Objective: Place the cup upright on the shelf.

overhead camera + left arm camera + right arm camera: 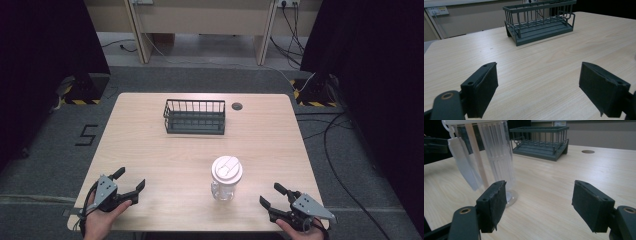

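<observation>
Clear cup [226, 178] upright near the table's [150, 150] front edge, between two grippers.
Left gripper [131, 182] and right gripper [270, 195] both rest at the near corners with jaws spread wide, holding nothing; the cup stands nearer the right one, apart from it. Dark wire basket [194, 116] sits toward the far side.

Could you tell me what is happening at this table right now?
A person holds the left gripper and the right gripper at the near edge of the table, both with jaws open and empty. A clear bottle stands upright nearer the right one; a dark wire basket sits farther back.
</observation>
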The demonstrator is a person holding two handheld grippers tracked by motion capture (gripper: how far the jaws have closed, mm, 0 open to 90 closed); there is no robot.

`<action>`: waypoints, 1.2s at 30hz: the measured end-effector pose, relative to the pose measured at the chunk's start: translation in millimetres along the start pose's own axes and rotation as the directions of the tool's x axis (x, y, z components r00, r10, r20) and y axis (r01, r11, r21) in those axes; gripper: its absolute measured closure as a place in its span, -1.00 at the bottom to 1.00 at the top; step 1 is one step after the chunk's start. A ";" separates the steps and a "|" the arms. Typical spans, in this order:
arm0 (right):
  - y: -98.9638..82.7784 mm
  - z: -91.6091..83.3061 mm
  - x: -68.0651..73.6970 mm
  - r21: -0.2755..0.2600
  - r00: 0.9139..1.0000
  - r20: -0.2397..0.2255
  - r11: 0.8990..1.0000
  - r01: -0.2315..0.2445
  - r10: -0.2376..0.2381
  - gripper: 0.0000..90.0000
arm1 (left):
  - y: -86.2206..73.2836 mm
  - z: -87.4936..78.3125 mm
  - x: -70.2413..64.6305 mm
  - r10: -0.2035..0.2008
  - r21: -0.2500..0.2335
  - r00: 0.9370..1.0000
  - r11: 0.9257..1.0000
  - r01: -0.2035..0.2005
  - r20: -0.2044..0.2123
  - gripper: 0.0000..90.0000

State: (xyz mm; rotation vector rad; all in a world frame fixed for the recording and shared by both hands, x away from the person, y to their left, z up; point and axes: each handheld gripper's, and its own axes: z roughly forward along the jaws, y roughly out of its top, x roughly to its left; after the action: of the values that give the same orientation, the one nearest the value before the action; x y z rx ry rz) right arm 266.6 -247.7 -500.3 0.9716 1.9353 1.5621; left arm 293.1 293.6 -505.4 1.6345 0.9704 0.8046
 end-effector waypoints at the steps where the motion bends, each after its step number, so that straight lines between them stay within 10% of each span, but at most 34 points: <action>1: 0.0 0.0 0.0 0.000 1.000 0.000 1.000 0.000 0.000 -0.39 | 0.0 0.0 0.0 0.000 0.000 1.000 1.000 0.000 0.000 -0.67; 36: 18.0 58.5 31.1 0.055 0.984 -0.166 0.996 0.071 -0.061 -0.52 | 1.3 3.9 -12.3 -0.001 0.015 0.999 1.000 0.001 0.033 -0.67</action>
State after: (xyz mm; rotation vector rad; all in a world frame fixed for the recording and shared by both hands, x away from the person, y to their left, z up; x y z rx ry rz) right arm 293.7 -184.8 -494.9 0.8158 2.1157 1.5985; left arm 291.1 280.7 -505.6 1.6553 0.9561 0.7692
